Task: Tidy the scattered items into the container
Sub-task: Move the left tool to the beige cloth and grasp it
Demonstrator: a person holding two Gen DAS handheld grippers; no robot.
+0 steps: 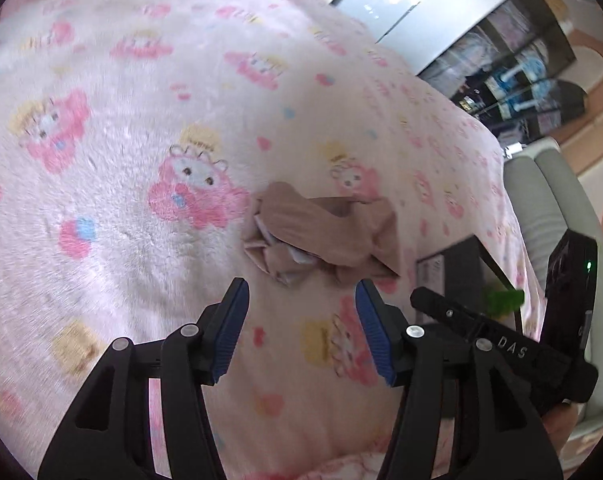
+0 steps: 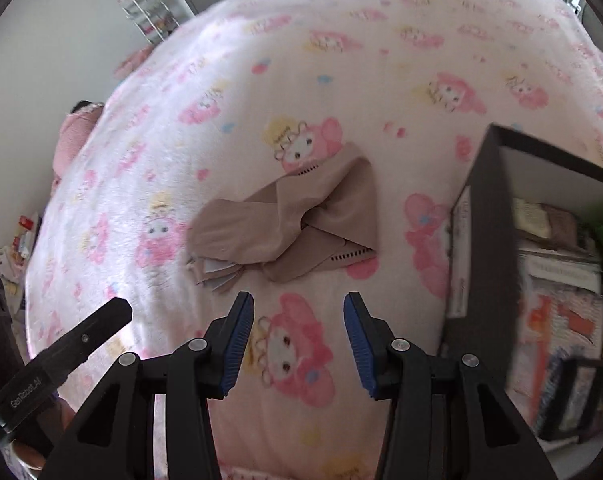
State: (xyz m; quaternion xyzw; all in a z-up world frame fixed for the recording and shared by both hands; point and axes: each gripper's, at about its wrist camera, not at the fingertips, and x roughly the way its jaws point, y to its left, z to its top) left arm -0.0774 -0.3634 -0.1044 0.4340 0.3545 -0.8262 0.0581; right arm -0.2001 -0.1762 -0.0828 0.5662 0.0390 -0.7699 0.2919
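Target is the tan folded garment (image 2: pixel 289 224), some kind of twisted fabric bundle with packaging card poking out at one end, lying flat on the pink cartoon-print blanket (image 2: pixel 341 60) covering the bed. It's just ahead of both claws, not touched by either. Dark-walled storage box (image 2: pixel 485 240) sits just to the garment's right in the right wrist view, already has assorted stuff inside, so my read is this is one of the last loose items, maybe the only one in sight. Right claw (image 2: pixel 299 336) is wide open, nothing held, hovering above the blanket short of the bundle. Left claw (image 1: pixel 303 328) likewise wide open and empty, lined up on the same bundle (image 1: pixel 321 236) from its near edge; left view is motion-blurred so I don't trust fine detail there. I see the box corner (image 1: pixel 457 264) in that view too. Step in hand looks like approach for the pick. To do it well: I'd commit one claw, probably the right since it's box-side, and keep the other out of its path. Go for the thick knotted middle, not a loose flap, or it'll unfold and drag. Push the fingers down into the plush slightly so the lower edge gets under fabric, but watch for pinching the blanket with it. Lift clear before swinging over the box wall.
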